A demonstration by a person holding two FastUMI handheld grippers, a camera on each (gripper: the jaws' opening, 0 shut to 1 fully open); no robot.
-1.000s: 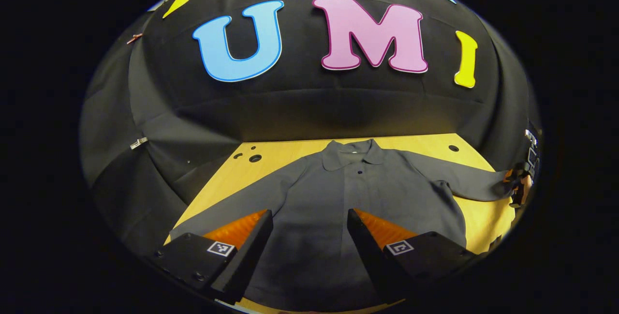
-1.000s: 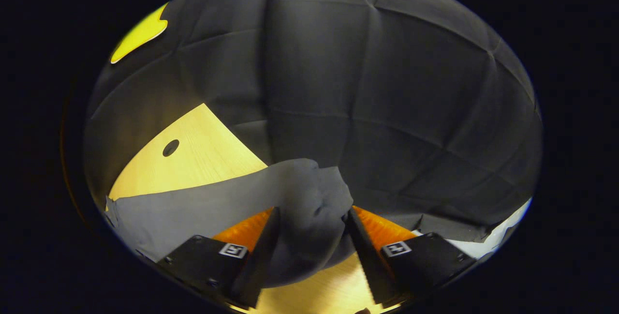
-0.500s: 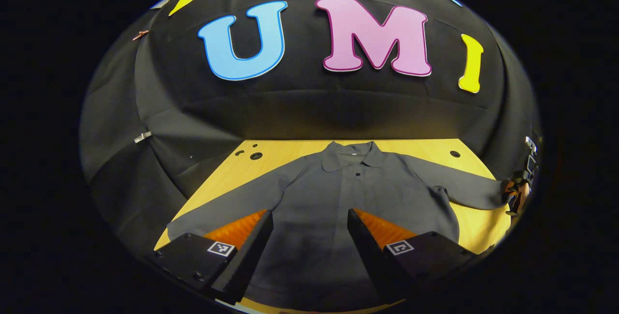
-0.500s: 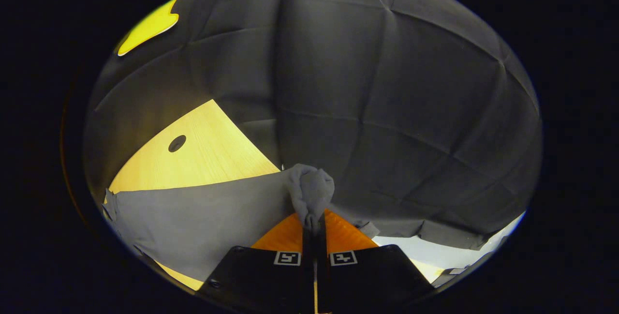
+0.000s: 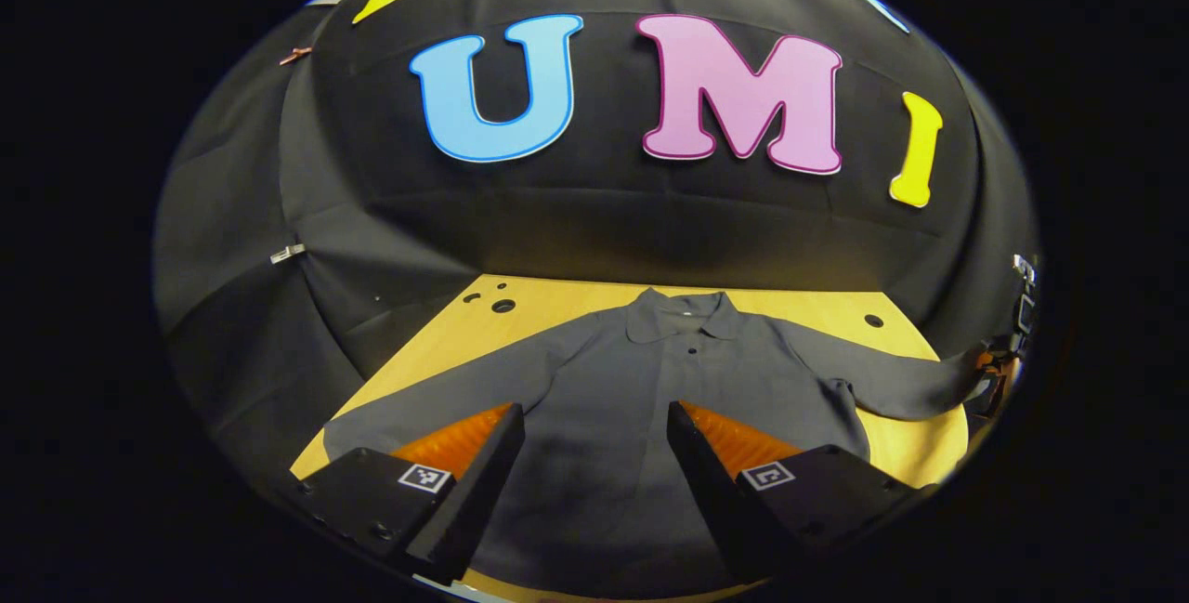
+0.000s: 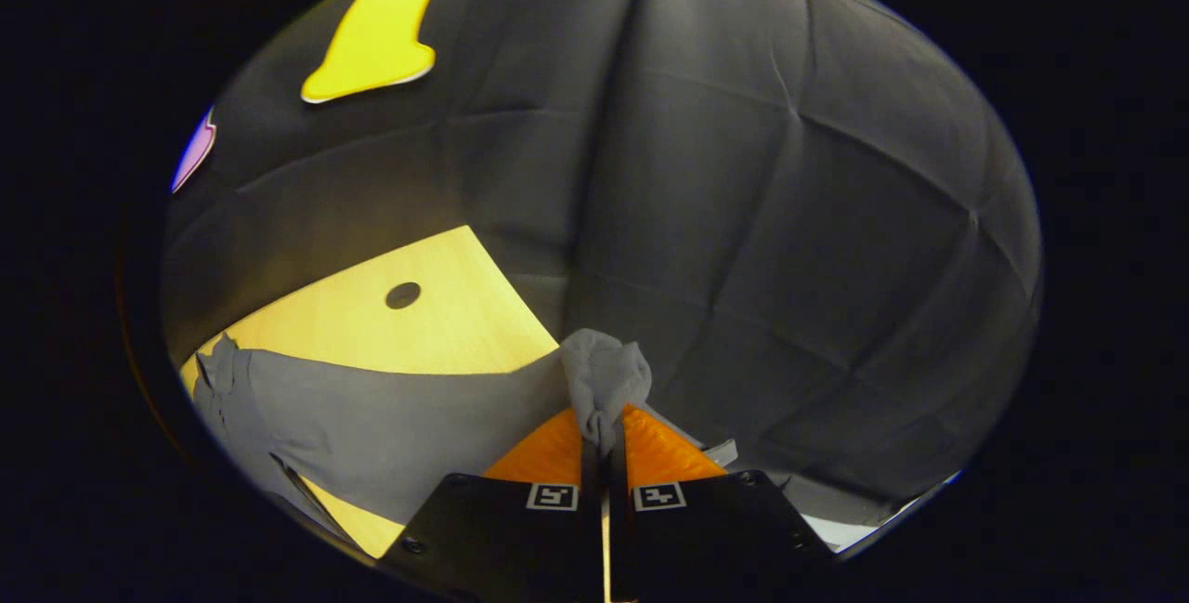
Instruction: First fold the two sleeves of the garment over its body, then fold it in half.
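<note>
At table (image 5: 557, 292) right edge, right gripper (image 6: 602, 440) fingers pinch the cuff of the shirt's (image 5: 650, 399) right sleeve (image 6: 399, 408). Sleeve's long axis runs leftward to the body, so the fold likely goes left. Left gripper (image 5: 594, 440) hovers wide open over the hem.

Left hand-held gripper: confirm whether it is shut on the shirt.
No: the left hand-held gripper is open, fingers apart above the shirt.

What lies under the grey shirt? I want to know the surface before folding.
The grey collared shirt lies spread on a light wooden table with round holes; whatever sits beneath the cloth is hidden. The right claw pinches one cuff.
</note>
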